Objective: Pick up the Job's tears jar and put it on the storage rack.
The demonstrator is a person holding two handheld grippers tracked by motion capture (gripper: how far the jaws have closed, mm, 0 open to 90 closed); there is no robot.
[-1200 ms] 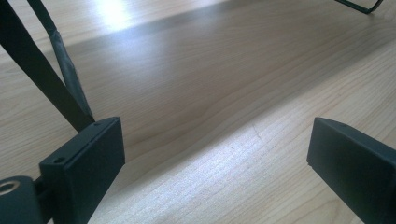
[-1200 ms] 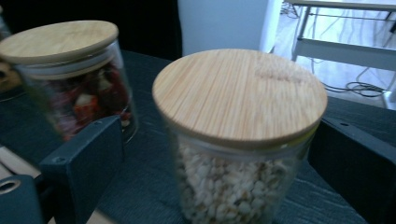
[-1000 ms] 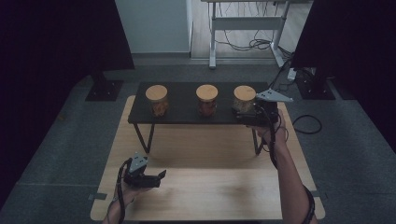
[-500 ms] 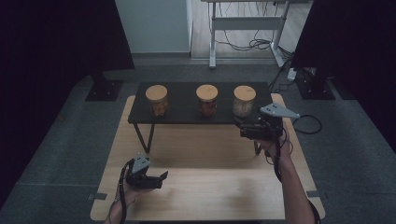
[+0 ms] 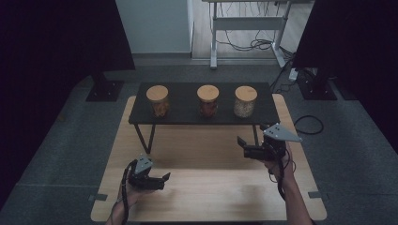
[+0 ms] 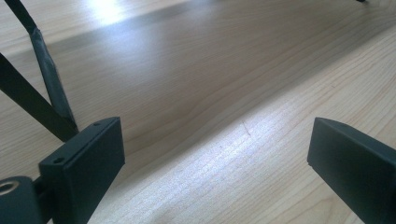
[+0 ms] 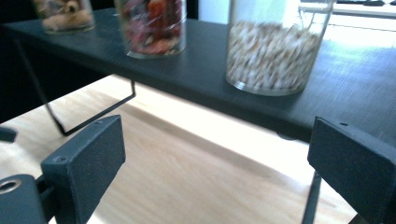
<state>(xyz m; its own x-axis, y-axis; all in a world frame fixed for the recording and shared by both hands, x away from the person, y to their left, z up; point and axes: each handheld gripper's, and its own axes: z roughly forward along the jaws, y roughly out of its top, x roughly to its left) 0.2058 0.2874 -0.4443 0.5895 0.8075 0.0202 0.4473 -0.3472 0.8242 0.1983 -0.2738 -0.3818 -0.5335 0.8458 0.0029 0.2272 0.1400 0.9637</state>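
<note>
Three jars stand upright in a row on the shelf (image 5: 187, 117) in the high view: left jar (image 5: 157, 100), middle jar (image 5: 207, 100), right jar (image 5: 245, 101), all lidded, none touched. Right gripper (image 5: 242, 146) is held above the table (image 5: 206, 187) just in front of the shelf's right end, near the right jar; left gripper (image 5: 162, 180) sits low at the table's near left, well apart from the jars. Left gripper view: jaws spread wide over bare wood, holding nothing. Right gripper view: jaws spread, empty, right jar (image 7: 273, 46) ahead, middle jar (image 7: 150, 25) beside it. Judgement: no jar in hand; any pick is yet to begin.
</note>
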